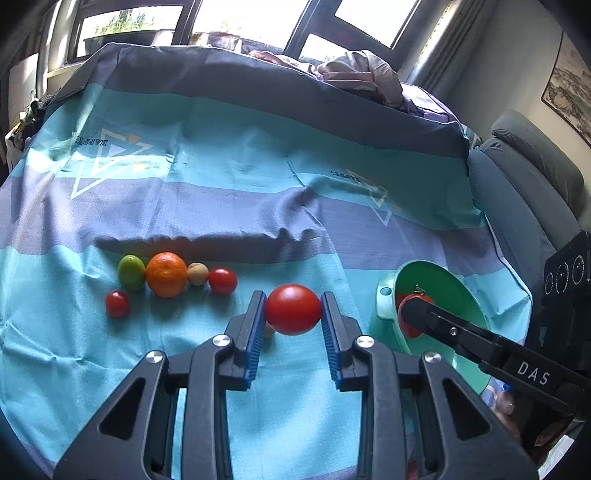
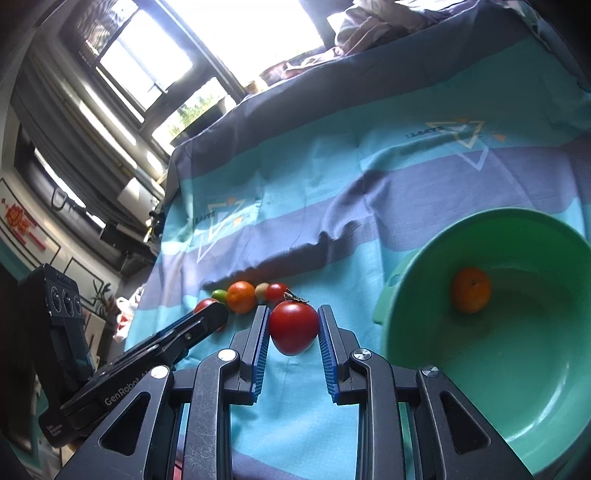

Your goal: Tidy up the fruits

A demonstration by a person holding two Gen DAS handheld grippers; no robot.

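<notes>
Sunlit windows [image 1: 243, 22], grey armchair [image 1: 524, 177]

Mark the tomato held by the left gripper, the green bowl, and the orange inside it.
tomato in left gripper [image 1: 293, 309], left wrist view, middle of its skin
green bowl [image 2: 480, 387], right wrist view, bare inner wall
orange in bowl [image 2: 471, 290], right wrist view, centre of fruit

both wrist views close, angled down across striped cloth [image 1: 236, 206]; share fruit row [image 1: 166, 275], green bowl [image 2: 517, 387].

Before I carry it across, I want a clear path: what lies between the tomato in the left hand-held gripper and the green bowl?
Only bare striped cloth between that tomato and the green bowl, per the left wrist view.
</notes>
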